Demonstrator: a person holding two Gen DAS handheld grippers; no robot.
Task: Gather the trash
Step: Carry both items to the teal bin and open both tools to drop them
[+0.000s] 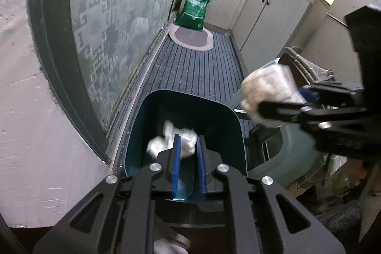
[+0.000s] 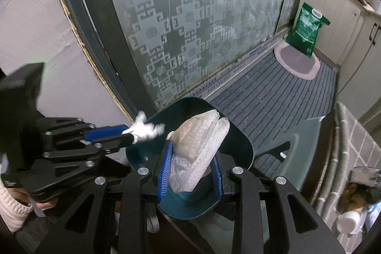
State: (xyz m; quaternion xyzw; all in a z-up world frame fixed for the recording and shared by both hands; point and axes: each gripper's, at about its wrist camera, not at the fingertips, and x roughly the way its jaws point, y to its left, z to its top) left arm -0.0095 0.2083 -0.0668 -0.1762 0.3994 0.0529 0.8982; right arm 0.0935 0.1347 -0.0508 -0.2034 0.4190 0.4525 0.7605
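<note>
Now: left gripper point(image 1: 188, 146) clenches crumpled tissue point(image 1: 171, 141); right gripper point(image 2: 190, 164) clenches bubble-wrap point(image 2: 202, 142)

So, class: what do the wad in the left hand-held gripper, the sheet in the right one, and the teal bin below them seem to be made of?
Crumpled white wad in the left hand-held gripper: probably tissue or thin plastic; blurred.
Translucent sheet in the right hand-held gripper: looks like bubble wrap, dotted with small bumps.
Teal bin: apparently moulded plastic, smooth with a slight sheen.
</note>
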